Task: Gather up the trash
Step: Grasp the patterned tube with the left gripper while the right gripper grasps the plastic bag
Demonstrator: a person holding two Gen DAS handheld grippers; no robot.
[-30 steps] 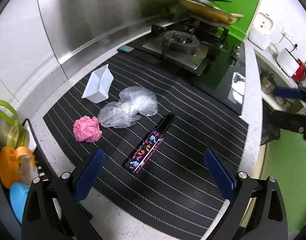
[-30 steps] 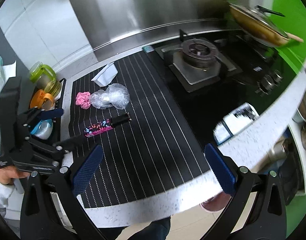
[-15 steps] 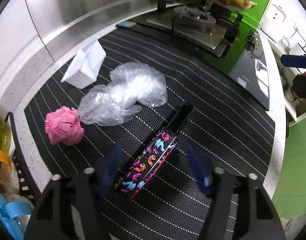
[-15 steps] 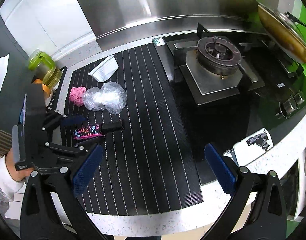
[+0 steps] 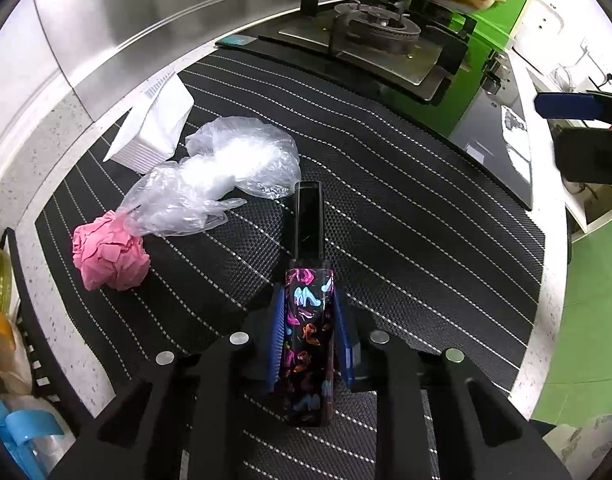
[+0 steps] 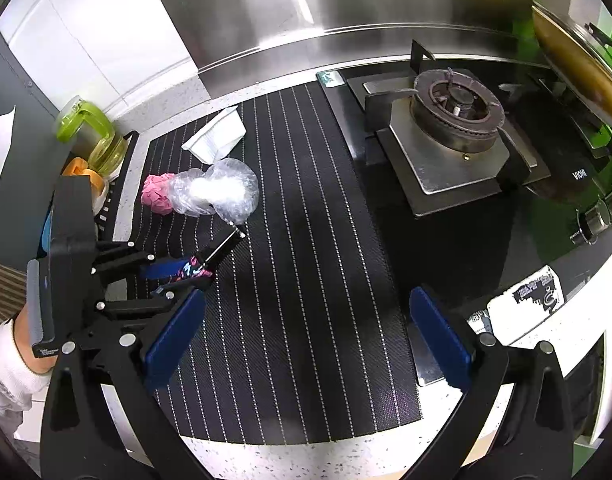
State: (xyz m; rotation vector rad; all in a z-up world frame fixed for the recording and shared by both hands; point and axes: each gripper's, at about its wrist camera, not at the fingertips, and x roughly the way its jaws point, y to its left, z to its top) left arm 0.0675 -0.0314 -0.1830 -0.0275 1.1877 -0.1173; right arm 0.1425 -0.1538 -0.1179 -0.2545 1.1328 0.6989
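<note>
Two claws work over a speckled white bench (image 6: 266,456) that you see set against a brushed steel splashback (image 5: 146,20), with green wall beyond. A black woven mat (image 5: 405,220) with thin pale stripes covers most of the bench; beside it lies a glossy black hob carrying a round iron burner (image 6: 453,108) on a square steel plate.

On the mat, from large to small: a crumpled clear plastic bag (image 5: 222,176), soft and glossy; a white ribbed paper tray (image 5: 154,124), tipped on its side near the splashback; a long narrow black box (image 5: 307,320) printed with bright shoes, its plain inner sleeve slid partly out; and a pink paper wad (image 5: 108,256), touching the bag.

Your left claw (image 5: 309,340) has its blue ribbed pads pressed against both long sides of the printed box near your end. Your right claw (image 6: 306,336) stands wide apart above the bare mat, holding nothing.
</note>
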